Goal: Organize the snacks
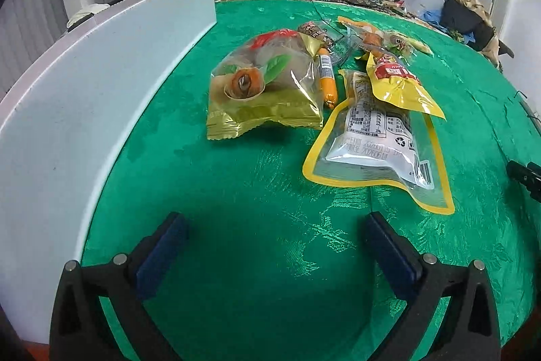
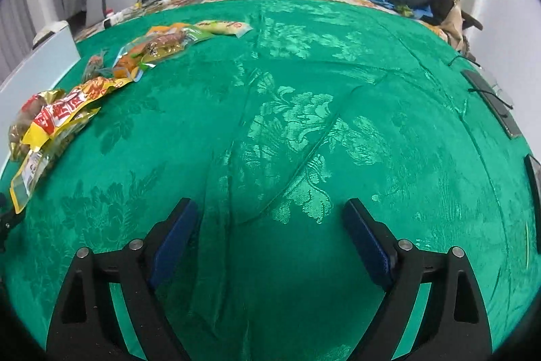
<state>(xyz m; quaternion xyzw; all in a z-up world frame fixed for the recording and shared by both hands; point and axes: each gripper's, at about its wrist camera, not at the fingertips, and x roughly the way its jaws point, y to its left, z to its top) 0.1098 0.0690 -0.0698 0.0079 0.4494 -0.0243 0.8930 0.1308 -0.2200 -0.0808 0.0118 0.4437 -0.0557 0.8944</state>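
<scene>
Green tablecloth | snack packets beyond left tongs, apart | right tongs apart, empty

tablecloth: shiny green, floral damask | pouch near white box: yellow-edged, clear | sausage: orange | pads: dark blue

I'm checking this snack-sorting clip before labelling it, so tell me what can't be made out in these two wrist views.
- White box, left wrist view: only its outer wall shows; the inside is hidden.
- Orange sausage stick, left wrist view: partly covered by the gold pastry bag.
- Far snack packets, right wrist view: too small and overlapping to count or read.
- Right gripper, left wrist view: cut off by the picture's edge.
</scene>
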